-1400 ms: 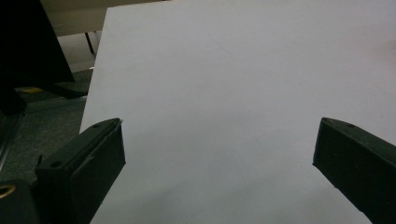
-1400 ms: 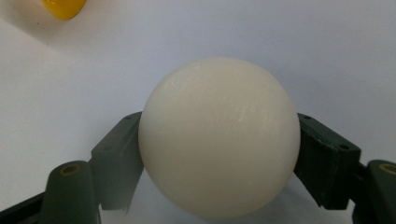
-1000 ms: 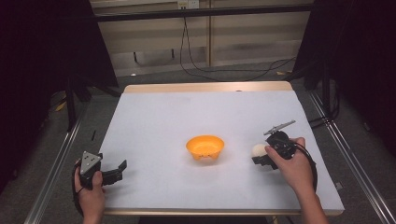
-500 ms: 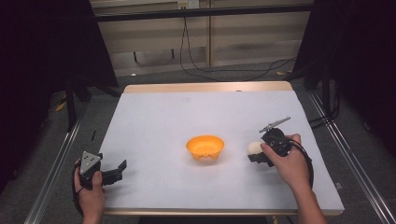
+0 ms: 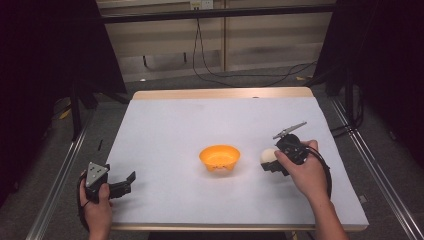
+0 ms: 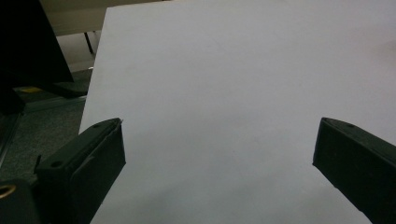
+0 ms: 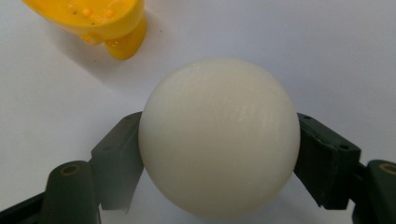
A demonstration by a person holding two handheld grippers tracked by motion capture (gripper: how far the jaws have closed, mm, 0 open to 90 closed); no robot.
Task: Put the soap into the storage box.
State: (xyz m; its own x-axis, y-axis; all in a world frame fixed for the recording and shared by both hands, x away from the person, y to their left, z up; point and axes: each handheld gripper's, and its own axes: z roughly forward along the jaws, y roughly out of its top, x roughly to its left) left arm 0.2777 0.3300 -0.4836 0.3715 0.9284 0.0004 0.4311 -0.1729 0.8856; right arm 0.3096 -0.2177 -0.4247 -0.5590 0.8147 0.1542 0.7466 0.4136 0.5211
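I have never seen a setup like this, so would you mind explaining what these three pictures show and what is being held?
There is no robot arm here: a person sits at a table covered in white and holds a two-jaw tool in each hand. The high view looks down from above the person's side. The other two pictures come from small cameras riding on each tool, looking along its black jaws.

On the table stands an orange bowl. The right gripper, just right of the bowl, is shut on a white ball, one jaw pressing each side. The bowl shows beyond the ball in that view.

The left gripper rests near the table's front left corner, its jaws wide apart with nothing between them.
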